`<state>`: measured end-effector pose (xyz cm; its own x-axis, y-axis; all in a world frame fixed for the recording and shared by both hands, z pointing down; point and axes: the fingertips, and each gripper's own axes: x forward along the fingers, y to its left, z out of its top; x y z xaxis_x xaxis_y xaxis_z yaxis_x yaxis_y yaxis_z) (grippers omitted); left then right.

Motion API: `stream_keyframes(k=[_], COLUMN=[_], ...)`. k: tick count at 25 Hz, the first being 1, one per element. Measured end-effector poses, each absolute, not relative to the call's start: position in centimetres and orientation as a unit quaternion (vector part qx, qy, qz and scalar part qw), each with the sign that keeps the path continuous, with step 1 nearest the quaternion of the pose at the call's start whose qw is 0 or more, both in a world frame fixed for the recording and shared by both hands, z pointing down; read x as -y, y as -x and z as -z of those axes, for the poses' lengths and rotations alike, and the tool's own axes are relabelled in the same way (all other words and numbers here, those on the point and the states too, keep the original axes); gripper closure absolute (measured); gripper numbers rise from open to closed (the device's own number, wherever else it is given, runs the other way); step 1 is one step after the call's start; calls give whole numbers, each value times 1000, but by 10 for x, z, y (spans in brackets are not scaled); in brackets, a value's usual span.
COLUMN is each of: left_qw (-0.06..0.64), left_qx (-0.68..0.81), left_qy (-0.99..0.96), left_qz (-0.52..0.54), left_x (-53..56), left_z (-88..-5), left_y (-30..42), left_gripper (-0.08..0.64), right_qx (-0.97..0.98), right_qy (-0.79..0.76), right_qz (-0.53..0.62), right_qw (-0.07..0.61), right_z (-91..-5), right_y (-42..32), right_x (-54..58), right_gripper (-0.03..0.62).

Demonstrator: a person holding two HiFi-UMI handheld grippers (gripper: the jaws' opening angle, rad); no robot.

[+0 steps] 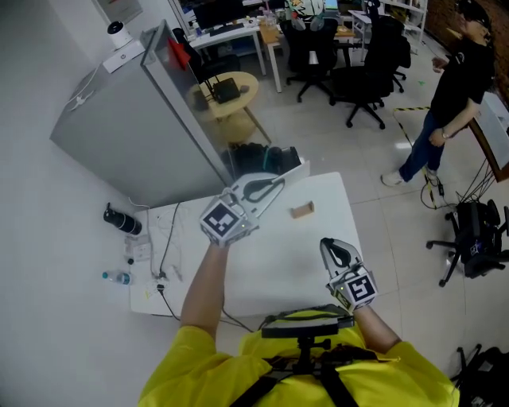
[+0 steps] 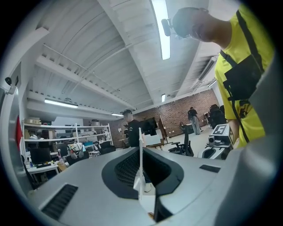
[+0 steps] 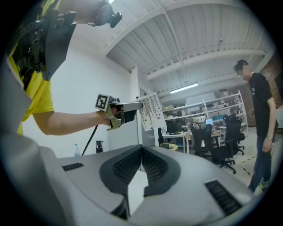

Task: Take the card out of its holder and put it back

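**Open-plan office with a workshop feel**

Desks point(image 1: 231, 33) carry monitors point(image 1: 216, 13), and black swivel chairs point(image 1: 362, 75) stand around them on a pale floor. Storage shelves point(image 2: 66, 128), a brick wall point(image 2: 177, 112) and strip lights point(image 2: 162, 31) sit under a bare ceiling.

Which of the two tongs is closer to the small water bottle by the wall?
Left. The left tongs hover over the table, right of the water bottle; the right tongs are farther right, by the table's near right corner.

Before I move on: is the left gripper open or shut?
Shut: the left gripper pinches a thin white card, seen edge-on between its jaws.
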<state>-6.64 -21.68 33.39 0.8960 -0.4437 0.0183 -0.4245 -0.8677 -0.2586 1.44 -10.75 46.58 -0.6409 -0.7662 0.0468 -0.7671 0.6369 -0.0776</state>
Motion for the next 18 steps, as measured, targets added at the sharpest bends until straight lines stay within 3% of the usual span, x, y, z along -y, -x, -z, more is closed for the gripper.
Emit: stream_keyframes(k=[8,18], left_qw=[111,53], left_qx=[-222,-213], left_qy=[967,973], left_qz=[48,71], left_x=[228,264], left_z=[-350,-428], left_y=[68,68], left_gripper=[540,540], right_qx=[906,898], right_qy=[-419,-428], right_qz=[-54,-99], right_qw=[10,27], right_z=[-474,-514], right_y=[-9,-9], right_x=[112,128], right_gripper=[584,584])
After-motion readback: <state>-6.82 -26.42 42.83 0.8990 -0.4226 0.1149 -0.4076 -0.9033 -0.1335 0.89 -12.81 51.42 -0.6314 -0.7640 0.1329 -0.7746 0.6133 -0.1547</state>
